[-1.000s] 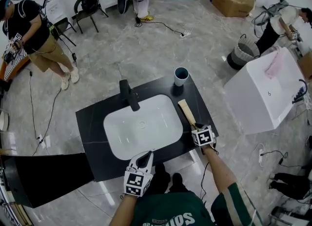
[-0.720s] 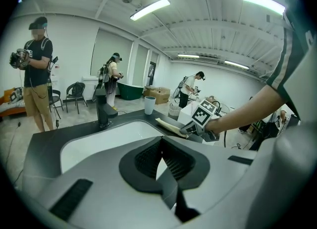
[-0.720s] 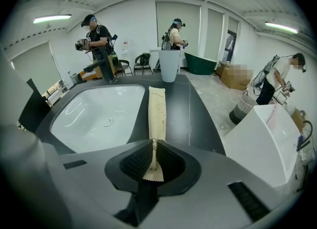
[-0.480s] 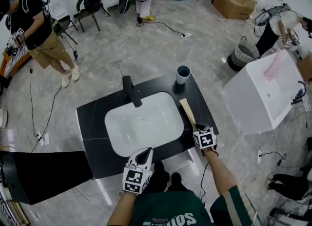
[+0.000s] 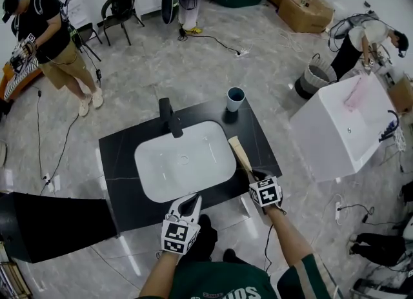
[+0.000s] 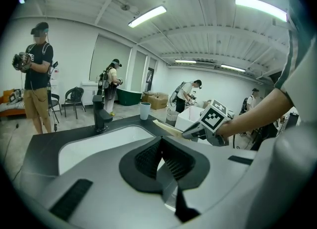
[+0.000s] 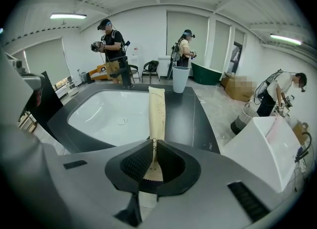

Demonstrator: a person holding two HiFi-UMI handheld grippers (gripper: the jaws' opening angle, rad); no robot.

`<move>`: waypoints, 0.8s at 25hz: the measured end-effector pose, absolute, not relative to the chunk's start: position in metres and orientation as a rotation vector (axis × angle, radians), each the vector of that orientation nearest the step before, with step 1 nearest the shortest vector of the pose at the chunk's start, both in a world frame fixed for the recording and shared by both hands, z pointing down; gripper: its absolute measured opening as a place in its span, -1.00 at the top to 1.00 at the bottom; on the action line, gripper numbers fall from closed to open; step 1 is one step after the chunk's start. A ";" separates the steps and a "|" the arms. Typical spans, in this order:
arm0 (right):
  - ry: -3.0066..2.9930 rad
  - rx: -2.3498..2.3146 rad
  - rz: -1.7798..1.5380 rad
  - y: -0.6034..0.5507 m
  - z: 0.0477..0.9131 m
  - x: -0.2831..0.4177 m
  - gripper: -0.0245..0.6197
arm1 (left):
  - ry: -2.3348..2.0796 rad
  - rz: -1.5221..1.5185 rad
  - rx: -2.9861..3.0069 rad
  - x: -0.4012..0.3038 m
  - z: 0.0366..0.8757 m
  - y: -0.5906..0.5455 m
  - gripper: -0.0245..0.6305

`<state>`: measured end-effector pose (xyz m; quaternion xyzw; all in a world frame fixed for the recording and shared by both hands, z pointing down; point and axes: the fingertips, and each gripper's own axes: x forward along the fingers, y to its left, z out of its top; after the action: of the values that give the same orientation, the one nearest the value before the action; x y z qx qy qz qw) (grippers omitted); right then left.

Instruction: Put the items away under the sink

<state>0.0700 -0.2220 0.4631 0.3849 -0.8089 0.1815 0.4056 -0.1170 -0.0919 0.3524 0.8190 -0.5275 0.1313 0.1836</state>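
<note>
The right claw point(image 7: 153, 147) has just been closing and now pinches the near end of a long flat beige packet point(image 7: 156, 107), the zigzag end of it sitting between the ribbed pads. From the jaws the packet points away, over the right side of the black countertop point(image 5: 122, 162), between the white basin point(image 5: 184, 162) and the right edge. Its far end aims toward the cup point(image 5: 235, 99) that stands near the far right corner. The tap point(image 5: 168, 118) is at the far edge behind the basin. The left claw point(image 6: 161, 150) hangs at the front edge of the countertop with its jaws pressed together and nothing in them. I judge that the step is to lift the packet off and carry it down under the sink. The grip is only on the very end, so the packet may bend or swing; it is better to keep the pinch firm, raise it clear of the front edge first, and then go down slowly. The space below is not visible, so the free left claw may be needed to open it. On the packet there is small dark print near the jaws, too small to read, and no brand is clear
</note>
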 end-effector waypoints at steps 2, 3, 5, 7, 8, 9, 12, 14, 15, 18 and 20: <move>-2.065 0.968 0.447 -0.211 0.459 0.072 0.74 | -1.500 0.366 2.318 -0.109 0.352 -0.084 0.89; -2.083 0.968 0.442 -0.206 0.457 0.074 0.74 | -1.507 0.367 2.324 -0.104 0.353 -0.080 0.89; -2.119 0.959 0.442 -0.195 0.451 0.077 0.74 | -1.513 0.375 2.343 -0.094 0.354 -0.072 0.89; -2.144 0.936 0.443 -0.177 0.446 0.083 0.74 | -1.519 0.378 2.352 -0.081 0.354 -0.058 0.89; -2.155 0.928 0.447 -0.166 0.444 0.087 0.74 | -1.524 0.380 2.355 -0.075 0.355 -0.050 0.89; -2.165 0.926 0.455 -0.155 0.441 0.090 0.74 | -1.530 0.383 2.359 -0.070 0.355 -0.042 0.89; -2.183 0.929 0.457 -0.123 0.432 0.103 0.74 | -1.549 0.385 2.374 -0.056 0.353 -0.022 0.89; -2.190 0.911 0.440 -0.102 0.430 0.114 0.74 | -1.561 0.370 2.374 -0.045 0.353 -0.013 0.89; -2.194 0.900 0.435 -0.091 0.432 0.119 0.74 | -1.564 0.367 2.373 -0.039 0.355 -0.009 0.89; -2.208 0.890 0.450 -0.056 0.443 0.137 0.74 | -1.544 0.381 2.420 -0.016 0.363 0.000 0.89; -2.212 0.889 0.462 -0.035 0.454 0.151 0.74 | -1.534 0.366 2.461 -0.002 0.370 0.002 0.89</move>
<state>0.1506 -0.0353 0.4543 0.3432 -0.8535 0.1782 0.3492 -0.0023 0.0025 0.3701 0.8369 -0.5216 0.1246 0.1093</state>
